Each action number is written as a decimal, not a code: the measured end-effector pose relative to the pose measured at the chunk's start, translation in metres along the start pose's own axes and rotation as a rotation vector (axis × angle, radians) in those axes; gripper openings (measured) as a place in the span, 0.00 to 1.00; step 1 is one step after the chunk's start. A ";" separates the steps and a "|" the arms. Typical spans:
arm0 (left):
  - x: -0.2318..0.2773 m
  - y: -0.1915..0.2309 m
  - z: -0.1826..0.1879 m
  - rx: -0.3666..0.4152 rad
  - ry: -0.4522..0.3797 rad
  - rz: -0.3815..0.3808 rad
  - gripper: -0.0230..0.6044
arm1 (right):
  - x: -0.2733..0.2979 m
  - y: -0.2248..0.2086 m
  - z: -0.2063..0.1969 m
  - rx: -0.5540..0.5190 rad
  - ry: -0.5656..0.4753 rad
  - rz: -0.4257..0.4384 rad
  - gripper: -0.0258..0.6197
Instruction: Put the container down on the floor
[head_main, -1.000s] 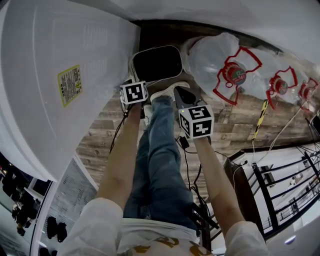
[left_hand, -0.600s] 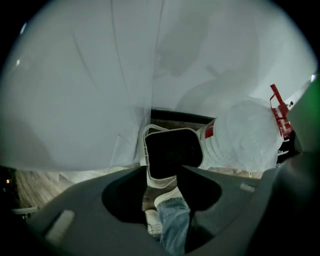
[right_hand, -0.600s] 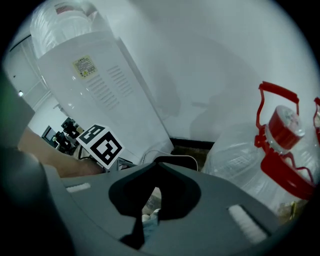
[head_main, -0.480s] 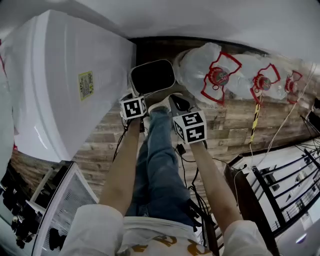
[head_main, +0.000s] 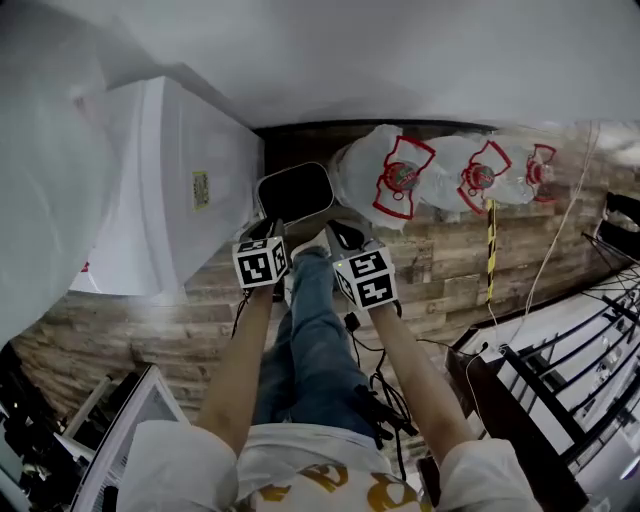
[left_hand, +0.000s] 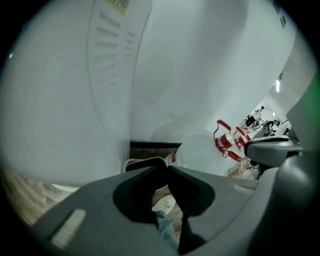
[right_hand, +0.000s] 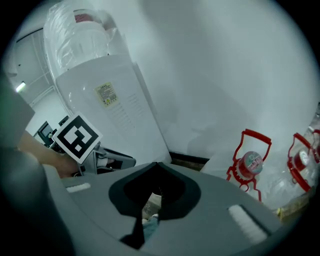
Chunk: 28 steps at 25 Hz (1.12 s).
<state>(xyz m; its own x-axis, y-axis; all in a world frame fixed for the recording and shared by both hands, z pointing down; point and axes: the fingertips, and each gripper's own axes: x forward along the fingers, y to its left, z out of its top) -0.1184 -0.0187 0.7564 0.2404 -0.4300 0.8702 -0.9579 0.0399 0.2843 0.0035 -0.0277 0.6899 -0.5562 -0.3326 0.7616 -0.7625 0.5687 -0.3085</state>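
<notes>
Both hand-held grippers now sit farther back from the container than half a second ago, and the whole floor scene looks smaller and more distant, as if the person has straightened up. The left hand-held gripper (left_hand: 159, 172) has its jaws a narrow gap apart with nothing between them. Only a shoe (head_main: 315, 245) and a jeans leg (head_main: 310, 330) show through the gap. The right hand-held gripper (right_hand: 157, 166) has its jaw tips together and is also empty. The two are held side by side on the person's side of the container, clear of it and not touching it. The container (head_main: 295, 192), a pale bin with a dark interior, stands upright on the wood-plank floor (head_main: 450, 250), just beyond the shoe. A tall white appliance (head_main: 190, 200) stands close on the container's left. A row of large clear water bottles with red handles (head_main: 400, 175) lies just to its right, and the wall is behind it. Judging by how things lie, the set-down looks finished, with the container resting on the floor and released. The step in hand seems to be pulling away. Little more appears needed beyond keeping both tools clear so the container is not knocked.
</notes>
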 end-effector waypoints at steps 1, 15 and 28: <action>-0.011 -0.006 0.010 0.009 -0.032 -0.009 0.12 | -0.008 0.003 0.007 0.001 -0.011 -0.003 0.08; -0.133 -0.073 0.110 0.047 -0.270 -0.158 0.04 | -0.094 0.034 0.074 -0.017 -0.150 -0.053 0.08; -0.246 -0.114 0.139 0.220 -0.412 -0.246 0.04 | -0.178 0.063 0.133 -0.108 -0.295 -0.114 0.08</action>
<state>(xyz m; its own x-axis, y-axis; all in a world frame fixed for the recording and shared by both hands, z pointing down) -0.0901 -0.0425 0.4543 0.4229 -0.7238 0.5453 -0.9020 -0.2783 0.3302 0.0104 -0.0327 0.4590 -0.5531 -0.5930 0.5851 -0.7947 0.5863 -0.1570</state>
